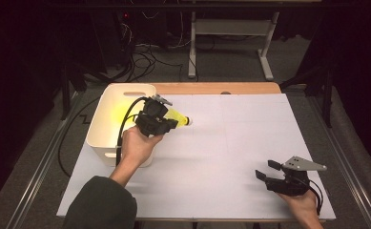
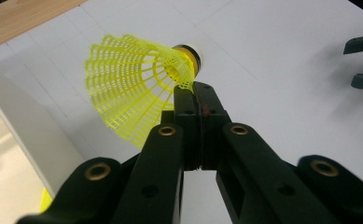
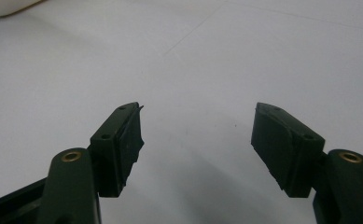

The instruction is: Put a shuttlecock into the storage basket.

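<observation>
— Pinching it right at the skirt, see? The left tool [image 2: 191, 93] has its jaws pressed together on the mesh edge of the yellow shuttlecock [image 2: 137, 84], close to the cork end.

— Where is it, over the tub?

— Just beside it. From the high view the shuttlecock [image 1: 177, 116] hangs off the tabletop [image 1: 231, 143], at the right-hand rim of the white tub [image 1: 108, 119], cork pointing away from the tub.

— So going in or coming out?

— Can't tell; nobody told us the job. There's a yellow glow inside the tub, maybe another one, too blurred to say.

— And the other hand?

— The right tool [image 1: 267, 171] rests near the front right corner, jaws spread wide, nothing between them. I'd say one piece is mid-transfer and the setting-down is yet to do.
</observation>
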The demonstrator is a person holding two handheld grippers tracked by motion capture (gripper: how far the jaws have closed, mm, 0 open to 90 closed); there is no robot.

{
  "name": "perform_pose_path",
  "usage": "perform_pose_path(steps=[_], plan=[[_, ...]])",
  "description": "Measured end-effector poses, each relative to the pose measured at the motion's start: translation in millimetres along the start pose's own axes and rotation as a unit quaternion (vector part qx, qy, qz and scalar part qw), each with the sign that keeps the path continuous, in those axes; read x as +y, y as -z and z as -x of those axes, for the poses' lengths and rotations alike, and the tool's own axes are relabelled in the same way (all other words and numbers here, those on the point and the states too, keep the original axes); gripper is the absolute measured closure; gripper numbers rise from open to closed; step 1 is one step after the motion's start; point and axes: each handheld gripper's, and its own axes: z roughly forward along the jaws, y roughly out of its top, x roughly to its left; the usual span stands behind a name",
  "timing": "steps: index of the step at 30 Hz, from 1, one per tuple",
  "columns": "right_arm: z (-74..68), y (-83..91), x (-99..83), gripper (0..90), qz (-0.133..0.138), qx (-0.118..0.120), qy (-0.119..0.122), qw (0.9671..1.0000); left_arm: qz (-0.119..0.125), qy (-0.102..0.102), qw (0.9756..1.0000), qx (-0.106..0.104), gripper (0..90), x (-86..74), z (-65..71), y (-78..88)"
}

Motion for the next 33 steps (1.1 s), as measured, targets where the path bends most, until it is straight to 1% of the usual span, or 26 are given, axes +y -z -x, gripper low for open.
perform_pose_path(steps=[12, 19, 24, 27, 33], plan=[[-0.8, 0.8, -2.8, 34.0, -0.003, -0.001, 0.0, 1.0, 0.001, 0.007, 1.0, 0.006, 89.7, 5.5, -6.8, 4.0], [0.2, 0.0, -7.0, 34.0, -0.004, 0.0, 0.001, 1.0, 0.003, 0.007, 0.9999, 0.015, 89.7, 7.3, -11.4, 12.4], [-1.2, 0.1, -7.9, 34.1, -0.004, 0.0, 0.003, 1.0, 0.007, 0.018, 0.9997, 0.015, 89.7, 6.6, -17.1, 15.2], [-3.2, -1.2, -7.5, 34.1, -0.007, 0.001, 0.007, 1.0, 0.007, 0.023, 0.9997, 0.011, 89.7, 7.0, -20.7, 16.0], [-3.6, -1.1, -7.7, 34.1, -0.006, 0.002, 0.006, 1.0, 0.009, 0.027, 0.9994, 0.018, 89.6, 10.0, -26.1, 20.6]])
